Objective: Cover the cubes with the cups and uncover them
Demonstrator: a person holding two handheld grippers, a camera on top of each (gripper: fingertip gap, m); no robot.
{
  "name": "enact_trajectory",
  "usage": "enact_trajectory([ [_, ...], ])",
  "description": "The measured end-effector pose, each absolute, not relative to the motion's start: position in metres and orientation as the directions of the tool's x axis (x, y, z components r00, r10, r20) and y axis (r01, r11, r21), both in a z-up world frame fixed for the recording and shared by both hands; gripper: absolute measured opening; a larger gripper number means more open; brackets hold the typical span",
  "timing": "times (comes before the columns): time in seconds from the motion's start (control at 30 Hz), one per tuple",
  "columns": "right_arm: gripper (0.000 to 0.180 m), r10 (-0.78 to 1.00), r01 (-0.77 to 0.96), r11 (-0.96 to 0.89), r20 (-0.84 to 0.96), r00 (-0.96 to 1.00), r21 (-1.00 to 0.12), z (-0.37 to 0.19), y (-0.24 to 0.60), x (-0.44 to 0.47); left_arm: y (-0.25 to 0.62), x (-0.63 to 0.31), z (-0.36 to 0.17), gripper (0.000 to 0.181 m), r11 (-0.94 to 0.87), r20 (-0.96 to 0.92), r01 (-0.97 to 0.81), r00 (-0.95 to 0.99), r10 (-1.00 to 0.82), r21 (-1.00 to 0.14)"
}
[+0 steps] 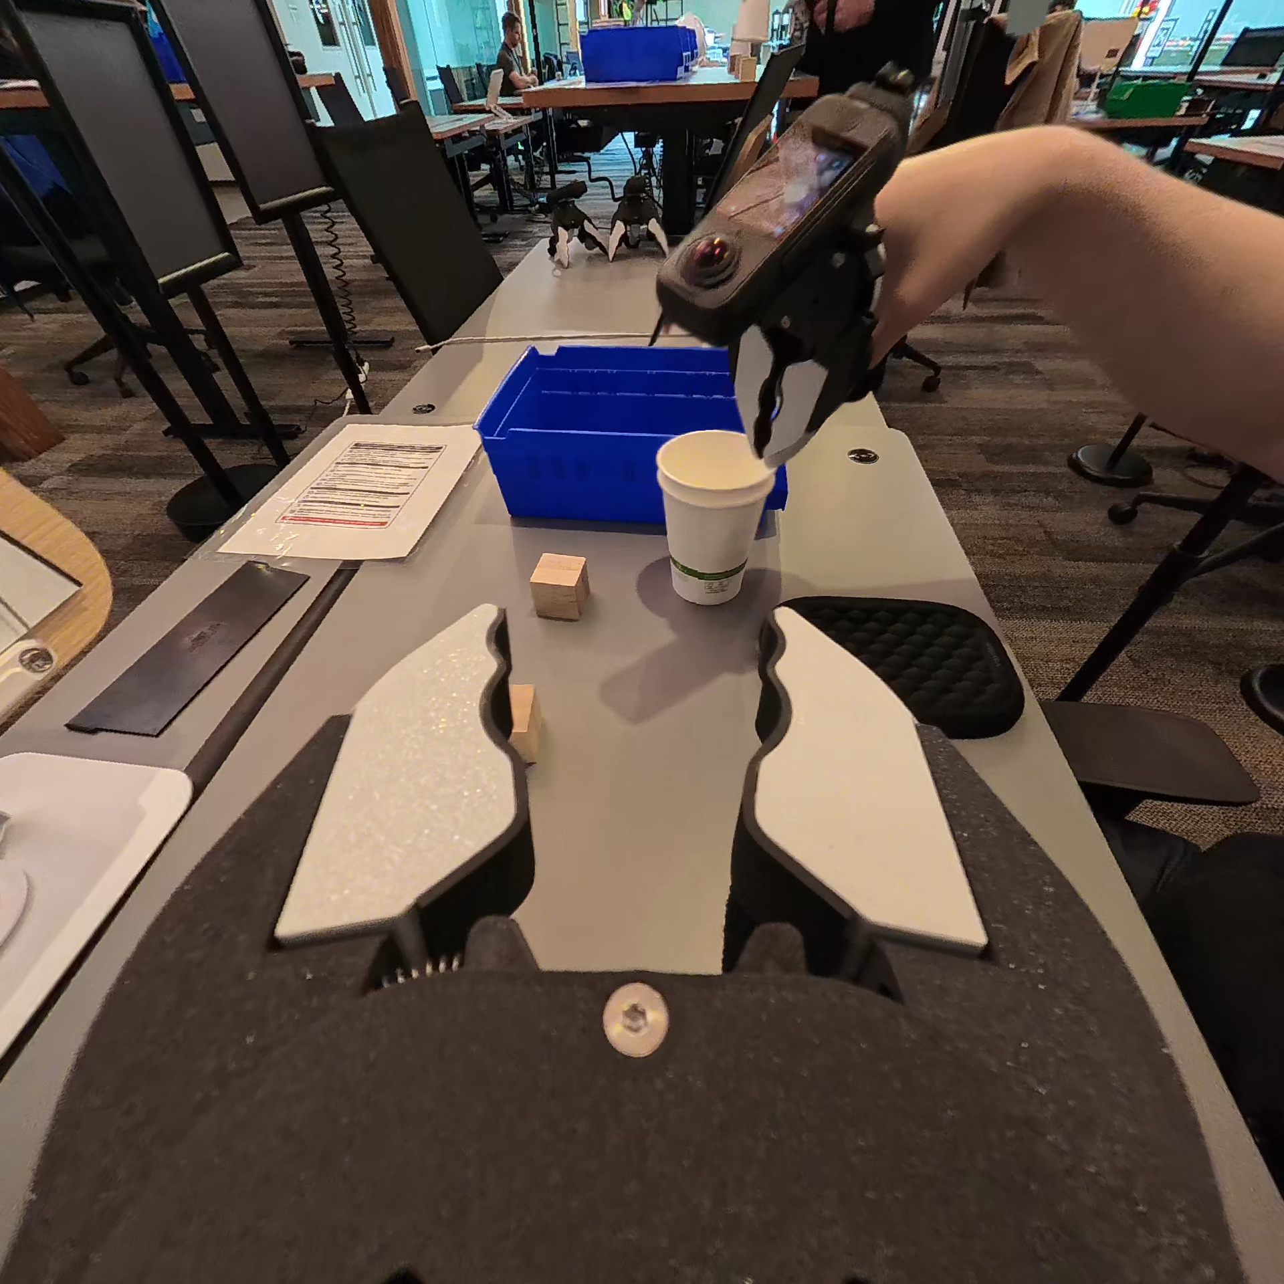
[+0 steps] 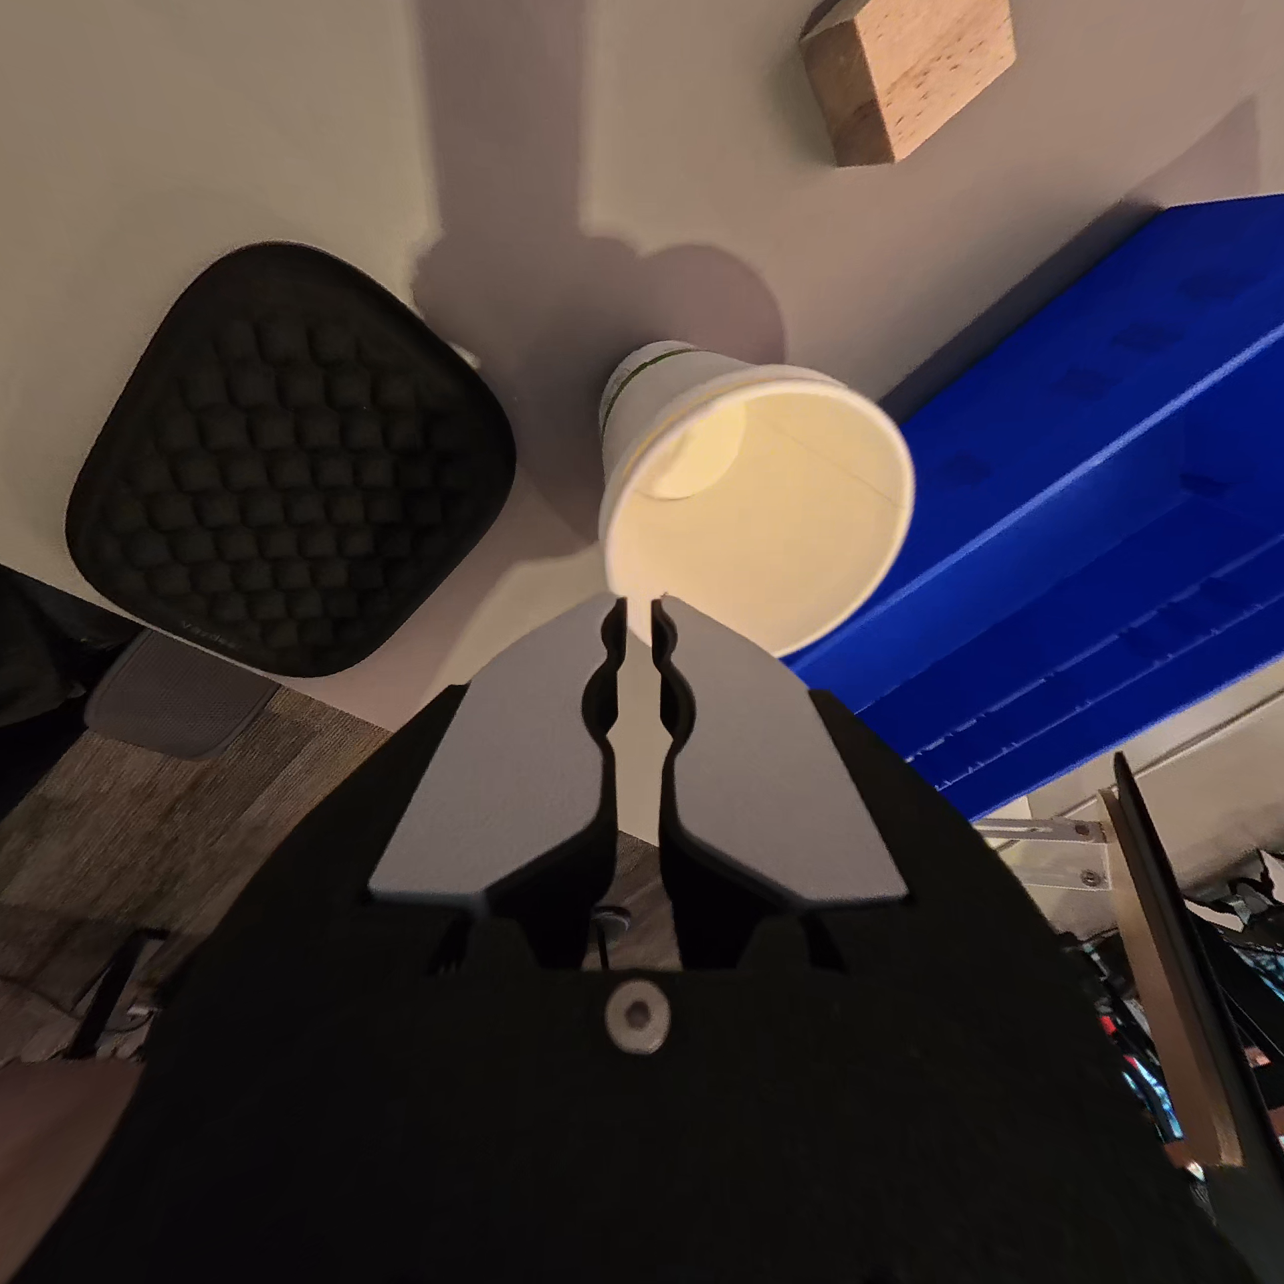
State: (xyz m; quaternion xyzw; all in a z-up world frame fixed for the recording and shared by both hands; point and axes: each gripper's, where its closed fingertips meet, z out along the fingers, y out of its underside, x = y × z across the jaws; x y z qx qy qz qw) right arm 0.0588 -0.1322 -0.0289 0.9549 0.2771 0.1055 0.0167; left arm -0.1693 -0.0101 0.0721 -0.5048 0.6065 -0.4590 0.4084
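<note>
Two wood cubes [image 1: 559, 586] on my grey table [image 1: 868, 549], office behind. Upright white cup [image 1: 712, 514] before blue bin [image 1: 590, 431]. Right gripper [image 1: 775, 424] angled down, pinching cup rim. Left gripper [image 1: 632, 702] level, spread wide, empty.

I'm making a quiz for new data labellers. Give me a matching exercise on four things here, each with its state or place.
Things:
1. paper cup
2. left gripper
3. right gripper
4. blue bin

States:
A. wide open, holding nothing
B. upright, mouth up, covering no cube
C. behind the cup, on the table
D. nearly closed, tips at the cup's rim

Pairs: 1-B, 2-A, 3-D, 4-C
</note>
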Motion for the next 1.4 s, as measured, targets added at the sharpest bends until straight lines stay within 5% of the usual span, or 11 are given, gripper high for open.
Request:
enact_trajectory([
  [0.03, 0.006, 0.532, 0.528, -0.845, 0.206, 0.821, 0.079, -0.024, -0.133, 0.058, -0.007, -0.170, 0.072, 0.069, 0.069, -0.035, -0.239, -0.145, -0.989, -0.968],
  [0.13, 0.007, 0.529, 0.543, -0.839, 0.250, 0.811, 0.012, -0.004, -0.134, 0.052, 0.014, -0.177, 0.070, 0.074, 0.086, -0.074, -0.262, -0.053, -0.996, -0.961],
  [0.3, 0.008, 0.511, 0.592, -0.766, 0.320, 0.798, -0.252, 0.028, -0.132, 0.019, 0.077, -0.198, 0.043, 0.087, 0.105, -0.213, -0.436, 0.205, -0.955, -0.894],
  [0.43, 0.008, 0.526, 0.622, -0.688, 0.334, 0.782, -0.374, 0.026, -0.142, -0.010, 0.096, -0.196, 0.012, 0.079, -0.060, -0.090, -0.496, 0.272, -0.958, -0.866],
  [0.87, 0.007, 0.582, 0.696, -0.619, 0.383, 0.718, -0.364, 0.007, -0.160, -0.041, 0.118, -0.193, -0.078, 0.085, -0.180, -0.165, -0.757, 0.355, -0.920, -0.628],
  [1.4, 0.007, 0.594, 0.697, -0.631, 0.366, 0.716, -0.341, -0.007, -0.164, -0.035, 0.121, -0.187, -0.073, 0.082, -0.122, -0.211, -0.748, 0.334, -0.919, -0.652],
])
